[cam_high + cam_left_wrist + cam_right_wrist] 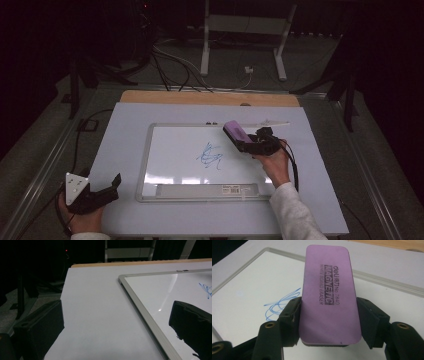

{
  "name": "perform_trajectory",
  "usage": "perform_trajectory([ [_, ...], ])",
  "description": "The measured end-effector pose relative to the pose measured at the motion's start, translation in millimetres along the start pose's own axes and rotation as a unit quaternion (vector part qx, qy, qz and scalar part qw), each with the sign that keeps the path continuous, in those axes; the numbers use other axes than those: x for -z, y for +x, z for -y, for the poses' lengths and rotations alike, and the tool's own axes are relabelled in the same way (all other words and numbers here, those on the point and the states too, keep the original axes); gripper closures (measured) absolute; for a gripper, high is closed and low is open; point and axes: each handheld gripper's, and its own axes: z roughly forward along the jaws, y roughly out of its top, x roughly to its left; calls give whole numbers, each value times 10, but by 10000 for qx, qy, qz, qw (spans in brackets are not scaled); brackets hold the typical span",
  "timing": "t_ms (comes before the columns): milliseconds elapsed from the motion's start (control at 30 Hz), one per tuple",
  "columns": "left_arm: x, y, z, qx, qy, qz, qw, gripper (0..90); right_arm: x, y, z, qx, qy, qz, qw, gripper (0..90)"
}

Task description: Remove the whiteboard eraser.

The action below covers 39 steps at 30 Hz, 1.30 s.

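Observation:
A whiteboard [150, 165] with a grey frame lies on the white table, and a blue scribble [210, 155] marks its middle. My right gripper [244, 142] is shut on a purple magnetic eraser [234, 131] and holds it over the board's upper right part. In the right gripper view the eraser [329, 293] sits flat between both jaws, with the scribble [280, 302] to its left. My left gripper [112, 186] stands open at the table's front left corner, off the board. The left gripper view has the board's frame [140, 302] running between the two jaws.
A marker [270, 123] lies along the board's top edge at the right. A tray strip [200, 190] runs along the board's near edge. Past the table's wooden far edge [210, 97] stand cables and a white stand's legs [205, 55] on the floor.

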Motion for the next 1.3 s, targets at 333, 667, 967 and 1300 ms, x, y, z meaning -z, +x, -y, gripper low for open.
perform_trajectory([
  [333,3,8,1,19,-11,2,10000,6,-5,113,44,215,79,-184,9996,405],
  [667,3,18,2,25,-17,2,10000,6,-41,220,84,505,199,-276,9981,405],
  [967,8,21,4,46,-29,-4,10000,6,-58,316,119,753,303,-396,9959,405],
  [1300,12,15,3,30,-23,-4,10000,6,-96,464,225,1104,556,-475,9912,404],
])
